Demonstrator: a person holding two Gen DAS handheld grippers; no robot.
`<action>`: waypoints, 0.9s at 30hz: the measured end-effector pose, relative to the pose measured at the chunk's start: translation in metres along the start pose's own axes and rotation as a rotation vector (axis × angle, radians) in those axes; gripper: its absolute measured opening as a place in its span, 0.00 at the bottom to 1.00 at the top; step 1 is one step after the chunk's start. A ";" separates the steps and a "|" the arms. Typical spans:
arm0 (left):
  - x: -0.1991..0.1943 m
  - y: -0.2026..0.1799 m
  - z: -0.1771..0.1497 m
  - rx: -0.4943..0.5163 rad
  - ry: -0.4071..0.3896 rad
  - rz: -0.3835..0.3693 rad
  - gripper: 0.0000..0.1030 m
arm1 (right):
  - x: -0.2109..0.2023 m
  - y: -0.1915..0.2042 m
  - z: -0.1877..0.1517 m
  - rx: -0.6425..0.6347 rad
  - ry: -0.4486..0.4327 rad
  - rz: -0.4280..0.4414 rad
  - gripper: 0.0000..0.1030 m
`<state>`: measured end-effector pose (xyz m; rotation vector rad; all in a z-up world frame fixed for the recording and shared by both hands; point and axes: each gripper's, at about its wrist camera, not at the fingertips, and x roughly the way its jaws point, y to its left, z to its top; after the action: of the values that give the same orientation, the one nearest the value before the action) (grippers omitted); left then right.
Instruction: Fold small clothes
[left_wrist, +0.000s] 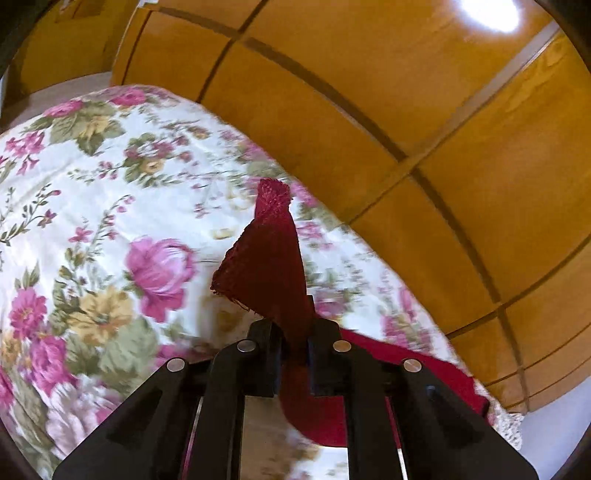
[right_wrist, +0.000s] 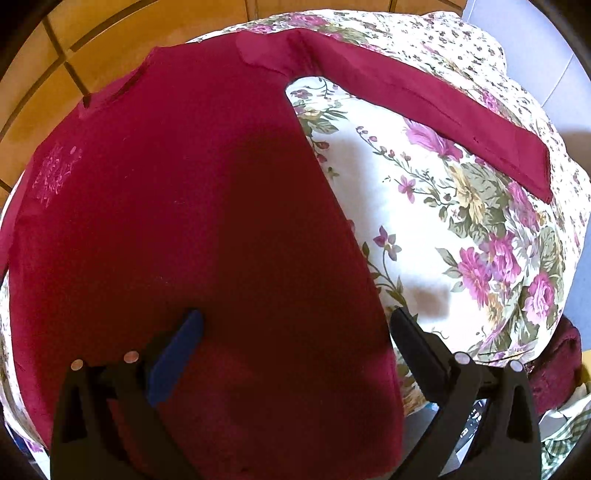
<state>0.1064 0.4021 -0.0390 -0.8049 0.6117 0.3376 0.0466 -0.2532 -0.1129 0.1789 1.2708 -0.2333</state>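
- Now the dark red knitted long-sleeved top is lying on the floral bedcover, sleeve at one o'clock.
- Left gripper is pinching its soft, limp cuff; right gripper is hanging spread above the hem.

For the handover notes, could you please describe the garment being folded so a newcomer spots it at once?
On the floral bedspread beside the wooden panelling lies a dark red long-sleeved top. One sleeve stretches flat sideways. It is the only plain, unpatterned fabric spread there.
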 end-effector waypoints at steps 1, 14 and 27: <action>-0.003 -0.009 0.000 0.006 -0.011 -0.006 0.07 | 0.000 0.000 0.001 0.002 0.002 -0.001 0.98; -0.033 -0.215 -0.070 0.350 -0.001 -0.249 0.07 | -0.029 0.007 0.001 0.013 -0.056 -0.006 0.98; 0.024 -0.377 -0.258 0.728 0.106 -0.316 0.07 | -0.045 -0.019 0.028 0.156 -0.051 0.169 0.98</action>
<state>0.2165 -0.0381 0.0213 -0.2064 0.6350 -0.2197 0.0548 -0.2755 -0.0617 0.4106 1.1796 -0.1903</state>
